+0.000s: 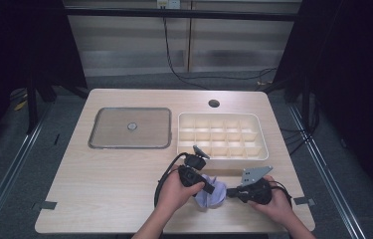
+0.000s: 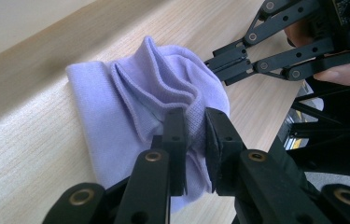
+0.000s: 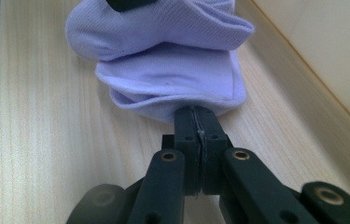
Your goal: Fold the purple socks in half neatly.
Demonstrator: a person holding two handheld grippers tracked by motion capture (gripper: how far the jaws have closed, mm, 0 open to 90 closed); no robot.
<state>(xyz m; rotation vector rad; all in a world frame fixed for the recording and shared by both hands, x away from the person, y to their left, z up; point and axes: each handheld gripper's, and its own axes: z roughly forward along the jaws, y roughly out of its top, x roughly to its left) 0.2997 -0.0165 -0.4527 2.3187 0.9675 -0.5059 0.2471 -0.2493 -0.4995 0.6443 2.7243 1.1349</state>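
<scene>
Lilac sock (image 2: 154, 98) pinched in both grippers' closed jaws

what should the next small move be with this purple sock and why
Probably lift the bunched sock and carry it toward the compartment tray. The left gripper pinches a fold of its cloth, the right gripper is clamped shut on its edge, and the sock lies on the table just in front of the tray, whose cells look unfilled.
</scene>
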